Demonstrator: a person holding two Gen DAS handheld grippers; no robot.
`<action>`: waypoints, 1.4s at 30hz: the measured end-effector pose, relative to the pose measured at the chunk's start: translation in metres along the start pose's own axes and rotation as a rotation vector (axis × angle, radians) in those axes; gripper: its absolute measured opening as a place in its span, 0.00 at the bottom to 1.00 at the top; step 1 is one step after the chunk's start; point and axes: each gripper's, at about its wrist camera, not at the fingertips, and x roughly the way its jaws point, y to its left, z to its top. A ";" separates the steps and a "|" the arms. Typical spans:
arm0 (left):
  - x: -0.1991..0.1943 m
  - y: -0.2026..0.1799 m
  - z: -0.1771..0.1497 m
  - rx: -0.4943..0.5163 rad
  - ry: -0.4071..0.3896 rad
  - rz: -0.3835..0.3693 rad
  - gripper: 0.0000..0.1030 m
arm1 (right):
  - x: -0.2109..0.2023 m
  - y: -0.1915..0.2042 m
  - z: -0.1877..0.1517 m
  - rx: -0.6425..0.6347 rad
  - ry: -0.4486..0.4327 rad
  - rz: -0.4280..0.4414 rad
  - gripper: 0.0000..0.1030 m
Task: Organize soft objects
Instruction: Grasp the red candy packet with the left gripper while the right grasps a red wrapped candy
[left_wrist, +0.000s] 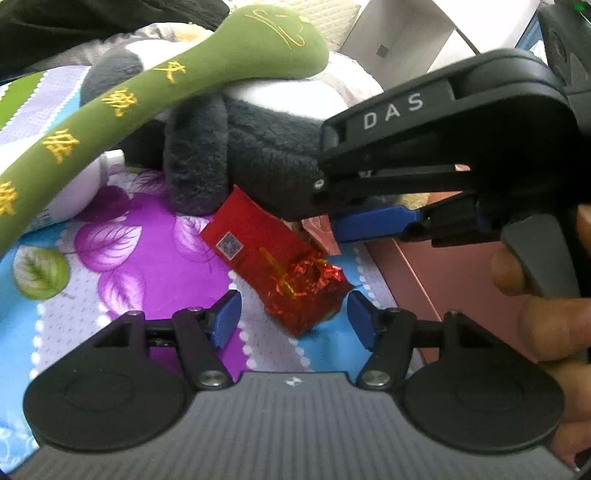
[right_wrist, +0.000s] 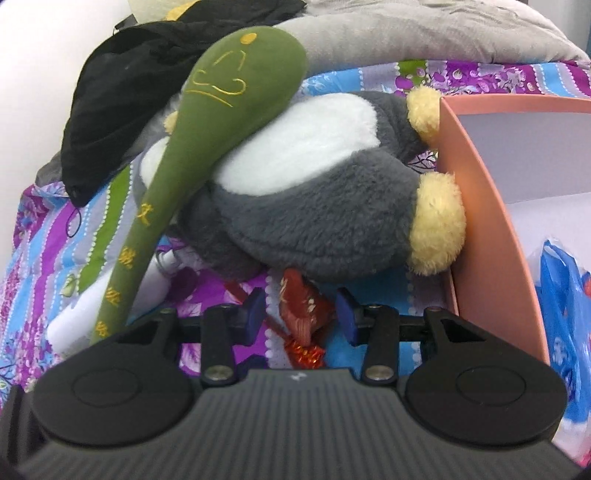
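A grey and white plush toy (right_wrist: 314, 206) with yellow feet lies on the floral bedsheet (left_wrist: 159, 236). A green plush stick (right_wrist: 221, 122) with yellow embroidered characters leans across it. My left gripper (left_wrist: 294, 317) is open, low over the sheet, with the near end of a red foil packet (left_wrist: 269, 254) between its blue fingers, untouched. My right gripper (right_wrist: 301, 314) is open around a reddish crinkled wrapper (right_wrist: 299, 310) just under the plush toy, with small gaps at both pads. In the left wrist view, one of the right gripper's blue fingers (left_wrist: 373, 222) reaches in from the right under the toy.
A pink open box (right_wrist: 480, 192) stands at the right against the toy's feet, with a blue plastic bag (right_wrist: 565, 295) inside. A white bottle (left_wrist: 85, 184) lies under the green stick. Black cloth (right_wrist: 122, 92) and a grey pillow (right_wrist: 424, 33) lie behind. A hand (left_wrist: 546, 321) grips the right gripper.
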 end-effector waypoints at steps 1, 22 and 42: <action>0.003 -0.002 0.001 0.008 0.003 -0.003 0.67 | 0.003 -0.001 0.002 0.003 0.008 0.006 0.43; -0.016 -0.014 -0.002 0.035 0.011 0.027 0.43 | -0.004 -0.015 -0.002 0.057 0.033 0.075 0.21; -0.125 -0.008 -0.039 -0.027 0.018 0.103 0.39 | -0.077 -0.003 -0.081 0.003 -0.007 0.066 0.20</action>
